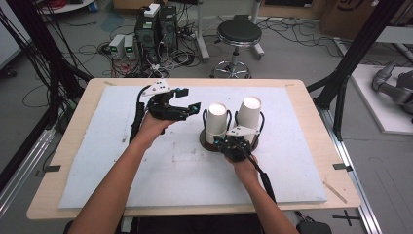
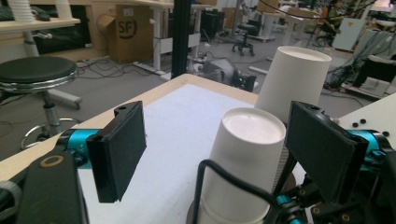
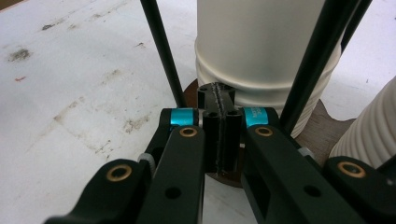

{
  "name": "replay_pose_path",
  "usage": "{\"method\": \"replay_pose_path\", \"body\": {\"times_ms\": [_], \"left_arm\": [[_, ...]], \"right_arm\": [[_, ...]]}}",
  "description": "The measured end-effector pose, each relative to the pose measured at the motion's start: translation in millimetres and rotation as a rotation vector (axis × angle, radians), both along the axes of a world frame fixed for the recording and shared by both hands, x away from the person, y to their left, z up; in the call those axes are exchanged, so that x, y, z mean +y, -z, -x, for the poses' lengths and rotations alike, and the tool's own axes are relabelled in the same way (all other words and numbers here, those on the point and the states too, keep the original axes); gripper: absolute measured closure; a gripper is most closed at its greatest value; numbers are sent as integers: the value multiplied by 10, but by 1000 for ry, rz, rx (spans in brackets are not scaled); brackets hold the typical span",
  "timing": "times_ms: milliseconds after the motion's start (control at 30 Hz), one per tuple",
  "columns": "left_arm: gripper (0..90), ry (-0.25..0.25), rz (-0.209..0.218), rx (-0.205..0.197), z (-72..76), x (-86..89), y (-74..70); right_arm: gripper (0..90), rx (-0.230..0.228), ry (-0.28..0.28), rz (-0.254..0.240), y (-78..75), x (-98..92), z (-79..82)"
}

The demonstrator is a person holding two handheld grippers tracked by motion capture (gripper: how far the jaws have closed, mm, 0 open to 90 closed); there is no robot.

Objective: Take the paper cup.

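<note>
Two stacks of white paper cups stand in a black wire holder (image 1: 260,122) on a round brown base (image 3: 327,123): a left stack (image 1: 217,119) and a taller right stack (image 1: 249,112). My left gripper (image 1: 191,97) hovers open just left of the left stack. In the left gripper view that stack (image 2: 247,149) rises between and beyond the spread jaws of the left gripper (image 2: 219,140), with the other stack (image 2: 292,79) behind it. My right gripper (image 3: 217,93) is shut, its tips low over the base's near edge in front of a cup stack (image 3: 261,46). In the high view the right gripper (image 1: 221,142) sits at the holder's near side.
A white foam mat (image 1: 146,161) covers the wooden table (image 1: 87,97). Beyond the far edge are a black stool (image 1: 238,34) and computer cases with cables (image 1: 156,29). Black frame posts (image 1: 350,63) stand at the right.
</note>
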State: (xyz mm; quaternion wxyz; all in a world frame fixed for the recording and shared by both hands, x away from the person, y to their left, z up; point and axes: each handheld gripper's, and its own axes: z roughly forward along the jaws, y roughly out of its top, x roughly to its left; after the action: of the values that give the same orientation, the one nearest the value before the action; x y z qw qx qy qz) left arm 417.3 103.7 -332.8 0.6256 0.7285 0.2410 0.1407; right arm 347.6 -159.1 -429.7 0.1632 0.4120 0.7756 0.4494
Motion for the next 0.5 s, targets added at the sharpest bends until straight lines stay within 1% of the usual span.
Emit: {"method": "replay_pose_path", "body": {"times_ms": [133, 167, 200, 233, 267, 333, 367, 400, 433, 500], "left_arm": [[206, 27, -13, 15, -63, -162, 4], [206, 42, -33, 28, -94, -252, 20], [206, 49, -43, 32, -107, -298, 32], [206, 49, -43, 32, -107, -298, 32], [206, 56, -51, 38, -119, -354, 54], [206, 63, -75, 52, -134, -432, 102], [206, 68, -97, 61, -148, -483, 146], [205, 68, -97, 61, -148, -483, 146], [205, 69, -88, 73, -163, -526, 173], [205, 67, -87, 75, -165, -538, 175]], "right_arm": [[900, -1, -1, 1, 0, -1, -3], [900, -2, 0, 1, 0, -1, -5], [900, 0, -1, 1, -1, 0, -4], [900, 0, -1, 1, -1, 0, -4], [900, -2, -4, 3, -1, -2, -9], [900, -1, -3, 4, -1, -1, -10], [900, 0, -6, 3, -2, -3, -11], [900, 2, -5, 2, -2, -2, -11], [900, 3, -5, 5, 1, -1, -14], [900, 4, -5, 6, 2, -2, -14]]}}
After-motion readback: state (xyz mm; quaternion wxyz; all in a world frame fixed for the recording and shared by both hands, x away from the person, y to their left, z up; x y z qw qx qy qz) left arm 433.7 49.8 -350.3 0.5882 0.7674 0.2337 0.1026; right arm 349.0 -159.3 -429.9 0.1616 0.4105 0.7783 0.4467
